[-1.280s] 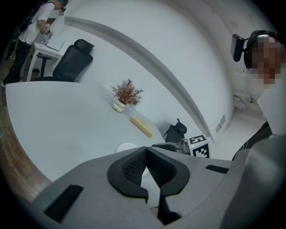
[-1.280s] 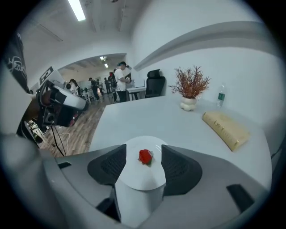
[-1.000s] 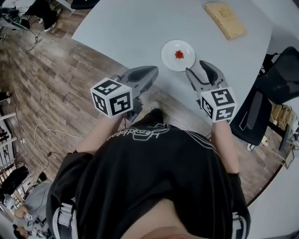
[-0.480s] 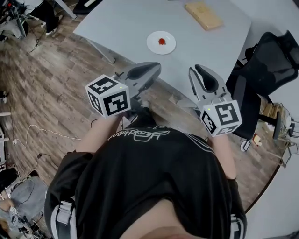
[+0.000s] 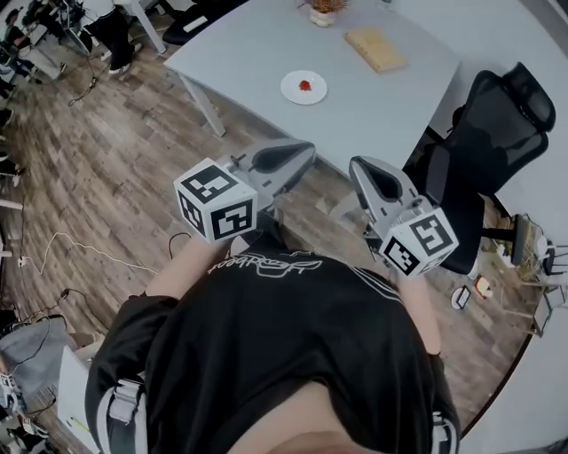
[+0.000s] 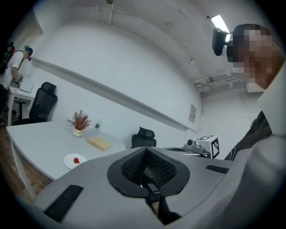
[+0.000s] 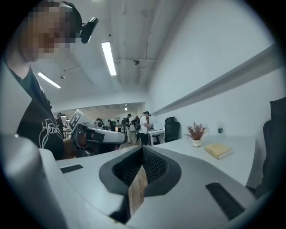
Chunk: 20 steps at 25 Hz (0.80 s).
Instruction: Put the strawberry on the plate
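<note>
The strawberry [image 5: 304, 85] is already lying on the plate [image 5: 290, 91] near the table's [image 5: 382, 106] front edge, so the task is looking done, while the left gripper [image 5: 304, 152] and right gripper [image 5: 358, 168] are hanging well apart from it, jaws together, holding nothing.

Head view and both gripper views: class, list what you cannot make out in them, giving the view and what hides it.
Strawberry: head view, too small; just a red speck on the plate.
Potted plant: head view, cut off by the top edge.
Plate: right gripper view, not shown; the right tongs fill the lower frame.
Table, near side: left gripper view, behind the left tongs.
</note>
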### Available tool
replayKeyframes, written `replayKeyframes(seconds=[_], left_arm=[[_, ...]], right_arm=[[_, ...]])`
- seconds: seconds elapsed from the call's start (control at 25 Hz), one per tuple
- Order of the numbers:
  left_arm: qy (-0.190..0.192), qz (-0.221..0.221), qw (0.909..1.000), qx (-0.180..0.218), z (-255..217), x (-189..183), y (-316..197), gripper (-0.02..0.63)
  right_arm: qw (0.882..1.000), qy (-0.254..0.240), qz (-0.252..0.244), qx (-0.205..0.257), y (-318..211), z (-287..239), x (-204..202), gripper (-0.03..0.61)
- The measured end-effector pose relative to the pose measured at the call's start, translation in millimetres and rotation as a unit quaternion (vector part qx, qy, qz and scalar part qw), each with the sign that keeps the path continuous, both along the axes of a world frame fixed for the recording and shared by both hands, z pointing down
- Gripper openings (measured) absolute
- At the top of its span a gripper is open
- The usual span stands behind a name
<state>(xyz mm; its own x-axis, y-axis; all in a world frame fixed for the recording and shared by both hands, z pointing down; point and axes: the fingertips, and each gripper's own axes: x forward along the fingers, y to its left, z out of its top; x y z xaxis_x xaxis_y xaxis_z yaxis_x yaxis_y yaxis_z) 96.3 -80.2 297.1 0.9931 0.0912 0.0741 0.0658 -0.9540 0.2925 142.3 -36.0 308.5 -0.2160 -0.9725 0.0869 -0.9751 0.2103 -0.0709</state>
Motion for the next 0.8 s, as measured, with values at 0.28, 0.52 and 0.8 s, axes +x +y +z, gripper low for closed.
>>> replayKeyframes(seconds=[0.28,0.52,0.8], left_arm=[[-0.003,-0.002,1.0,0.007,-6,-19,32,0.006],[-0.003,-0.006,0.9999,0.01,-10,-27,34,0.006],[-0.005,-0.004,0.9999,0.007,-6,-34,38,0.006]], right_arm=[[1.0,-0.019,-0.007,0.004,27,-4,-16,0.009],[1.0,-0.024,-0.006,0.008,29,-9,-19,0.009],[1.0,-0.02,-0.007,0.003,32,-6,-27,0.009]])
